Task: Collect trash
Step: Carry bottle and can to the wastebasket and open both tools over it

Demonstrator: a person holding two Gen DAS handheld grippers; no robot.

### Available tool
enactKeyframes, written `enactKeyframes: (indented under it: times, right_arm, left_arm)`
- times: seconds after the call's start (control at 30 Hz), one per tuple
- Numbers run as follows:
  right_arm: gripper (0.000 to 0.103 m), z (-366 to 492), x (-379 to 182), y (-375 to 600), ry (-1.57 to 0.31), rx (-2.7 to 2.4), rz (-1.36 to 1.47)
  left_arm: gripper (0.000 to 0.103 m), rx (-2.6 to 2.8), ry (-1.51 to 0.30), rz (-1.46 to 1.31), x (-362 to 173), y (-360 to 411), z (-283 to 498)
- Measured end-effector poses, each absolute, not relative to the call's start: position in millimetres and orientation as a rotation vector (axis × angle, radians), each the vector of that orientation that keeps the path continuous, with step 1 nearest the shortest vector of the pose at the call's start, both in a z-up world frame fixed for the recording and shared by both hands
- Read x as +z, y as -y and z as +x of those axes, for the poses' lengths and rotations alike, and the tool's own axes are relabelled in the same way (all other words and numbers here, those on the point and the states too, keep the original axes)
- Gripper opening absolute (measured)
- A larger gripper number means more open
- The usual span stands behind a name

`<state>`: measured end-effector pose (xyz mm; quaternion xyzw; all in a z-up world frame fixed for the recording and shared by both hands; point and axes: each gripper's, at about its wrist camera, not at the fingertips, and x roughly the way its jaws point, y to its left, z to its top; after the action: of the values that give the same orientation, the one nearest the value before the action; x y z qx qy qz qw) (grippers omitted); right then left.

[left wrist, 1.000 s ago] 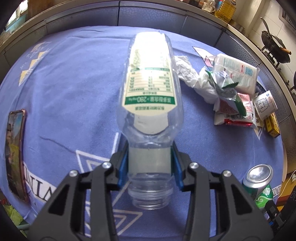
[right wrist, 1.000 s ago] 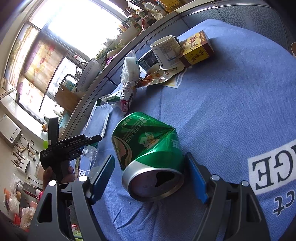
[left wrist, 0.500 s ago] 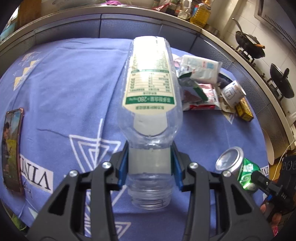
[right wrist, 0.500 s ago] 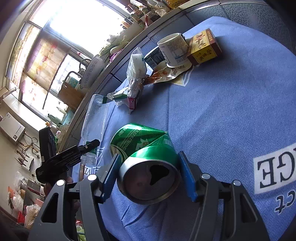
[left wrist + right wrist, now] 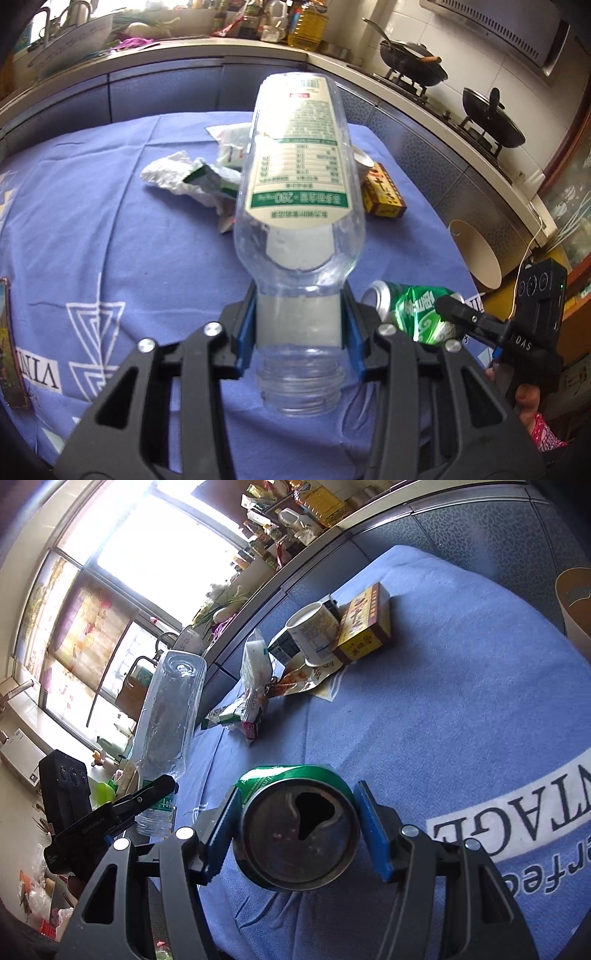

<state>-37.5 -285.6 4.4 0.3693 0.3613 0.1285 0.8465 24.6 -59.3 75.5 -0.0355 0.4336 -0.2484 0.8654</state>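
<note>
My left gripper (image 5: pixel 299 332) is shut on the neck of a clear, capless plastic bottle (image 5: pixel 299 177) with a white and green label. The bottle is held above the blue tablecloth (image 5: pixel 92 221), base pointing away. In the right wrist view the same bottle (image 5: pixel 170 716) and left gripper (image 5: pixel 147 797) appear at the left. My right gripper (image 5: pixel 299 830) is shut on a dented green drink can (image 5: pixel 295 853), blue pads pressing both sides, its opened top facing the camera. The can (image 5: pixel 413 310) also shows at lower right in the left wrist view.
A trash pile lies at the cloth's far side: crumpled white wrapper (image 5: pixel 177 177), snack packets (image 5: pixel 255 672), paper cup (image 5: pixel 314 635), yellow-red box (image 5: pixel 364 627). A phone (image 5: pixel 7 343) lies at the left edge. A brown paper bin (image 5: pixel 476 254) stands beyond the table's right edge; woks (image 5: pixel 413 62) behind.
The right gripper's jaws closed onto the green can and tipped it up off the cloth. The left gripper rose and swung right with the bottle, bringing the can and the right gripper into its view.
</note>
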Motion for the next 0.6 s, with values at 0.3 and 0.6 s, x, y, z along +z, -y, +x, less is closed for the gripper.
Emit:
enactKeyframes:
  times: [0.3, 0.6]
  right_arm:
    - [0.062, -53, 20, 350, -0.652, 0.154, 0.817]
    - [0.062, -86, 38, 486, -0.492, -0.180, 0.787]
  left_arm:
    - [0.039, -0.659, -0.900, 0.027, 92, 136, 25]
    - [0.039, -0.907, -0.930, 0.158, 102, 289, 32]
